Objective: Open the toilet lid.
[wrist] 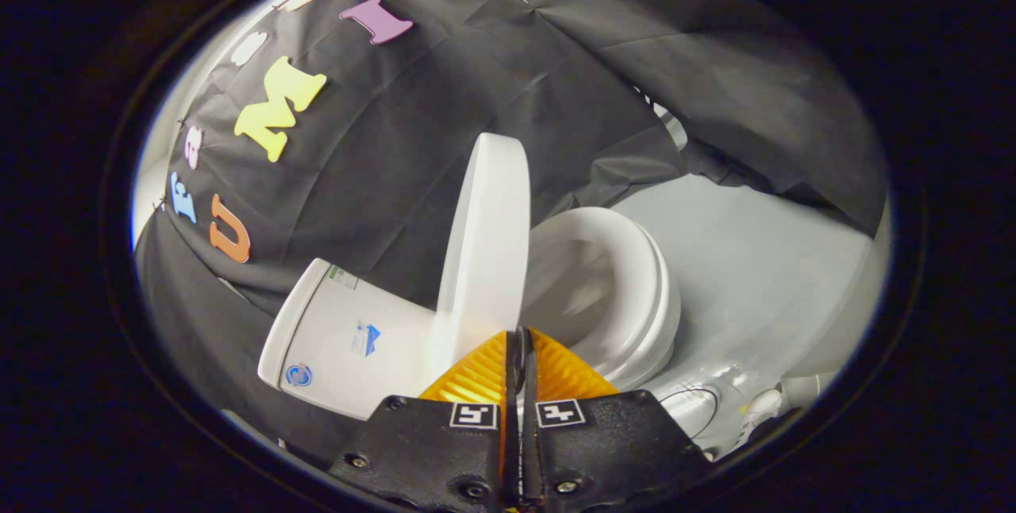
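Beyond closed tongs (520, 336), lid (486, 243) raised

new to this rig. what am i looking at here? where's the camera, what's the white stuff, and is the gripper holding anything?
There is no robot arm: a person carries a hand-held two-finger gripper, and a fisheye camera mounted on it looks forward along the fingers, which explains the round, bent image.

The gripper shows at the bottom, its fingers closed together with no visible gap. Nothing appears to be clamped between them.

Just ahead of the fingertips is a white toilet, tilted by the camera angle. Its lid stands raised, seen almost edge-on. To one side of it is the tank with stickers; to the other, the seat lies down around the open bowl. The toilet stands on a pale floor, with black cloth as the booth wall behind.
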Demonstrator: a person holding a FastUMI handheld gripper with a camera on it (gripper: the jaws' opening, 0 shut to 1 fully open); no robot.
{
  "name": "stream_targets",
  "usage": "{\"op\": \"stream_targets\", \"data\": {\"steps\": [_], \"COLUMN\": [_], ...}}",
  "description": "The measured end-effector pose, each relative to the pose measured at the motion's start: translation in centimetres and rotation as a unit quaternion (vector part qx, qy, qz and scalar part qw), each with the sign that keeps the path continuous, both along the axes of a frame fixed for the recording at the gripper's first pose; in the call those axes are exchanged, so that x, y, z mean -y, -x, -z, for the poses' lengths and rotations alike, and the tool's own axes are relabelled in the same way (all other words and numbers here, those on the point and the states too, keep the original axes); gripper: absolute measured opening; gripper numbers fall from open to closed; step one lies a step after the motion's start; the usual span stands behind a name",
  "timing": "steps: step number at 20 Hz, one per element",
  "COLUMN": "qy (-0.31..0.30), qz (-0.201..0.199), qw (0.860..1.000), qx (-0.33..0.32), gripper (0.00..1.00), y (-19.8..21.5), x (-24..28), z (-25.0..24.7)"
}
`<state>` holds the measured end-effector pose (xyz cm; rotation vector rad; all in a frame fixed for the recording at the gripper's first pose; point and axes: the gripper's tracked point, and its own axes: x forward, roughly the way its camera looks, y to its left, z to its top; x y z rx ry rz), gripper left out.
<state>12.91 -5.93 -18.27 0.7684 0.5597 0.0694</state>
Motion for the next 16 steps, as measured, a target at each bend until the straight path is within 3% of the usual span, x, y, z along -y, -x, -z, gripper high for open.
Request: {"op": "stream_targets", "data": {"steps": [8,16], "qy": [0.047,0.067], "qz": [-0.015,-0.003], "qw": [0.999,0.997], "qx": [0.018,0.026], "gripper": [0.05,0.05], "y": [0.1,0.3], "x": [-1.4,-3.2], "z": [-2.1,-4.1]}}
